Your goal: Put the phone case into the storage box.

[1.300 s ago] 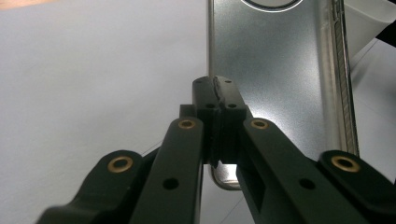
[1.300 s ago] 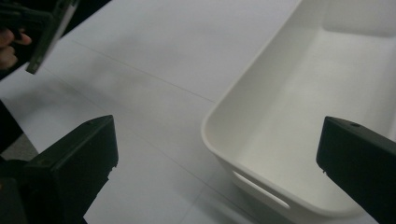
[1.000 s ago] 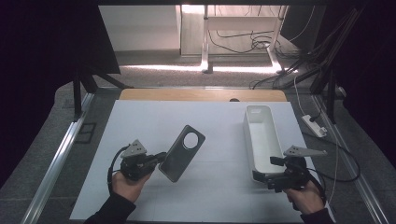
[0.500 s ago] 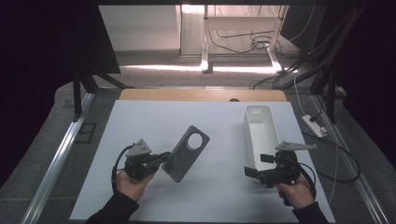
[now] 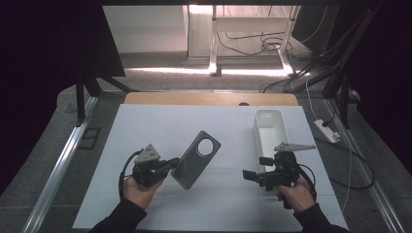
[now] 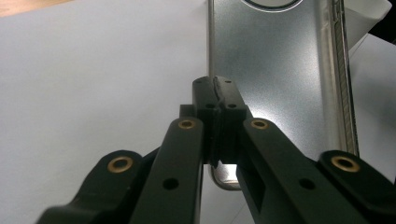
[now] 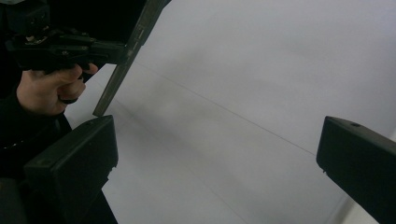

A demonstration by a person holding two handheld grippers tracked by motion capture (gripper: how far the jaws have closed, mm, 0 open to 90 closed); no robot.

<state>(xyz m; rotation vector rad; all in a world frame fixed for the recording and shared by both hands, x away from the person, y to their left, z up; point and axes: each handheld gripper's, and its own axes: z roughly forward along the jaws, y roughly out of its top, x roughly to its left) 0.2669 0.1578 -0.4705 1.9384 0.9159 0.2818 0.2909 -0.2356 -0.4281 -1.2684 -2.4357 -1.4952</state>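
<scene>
1. High view: a grey phone case [image 5: 196, 159] with a round camera cutout hangs tilted over the white table [image 5: 160, 126], left of centre, pinched at its near corner by the left gripper [image 5: 167, 166].
2. It looks light, thin, slick and likely bendy; an edge grip suits.
3. The right gripper [image 5: 254, 175], jaws spread and empty, points toward it beside a white bin [image 5: 270, 127].
4. No readable writing.
</scene>
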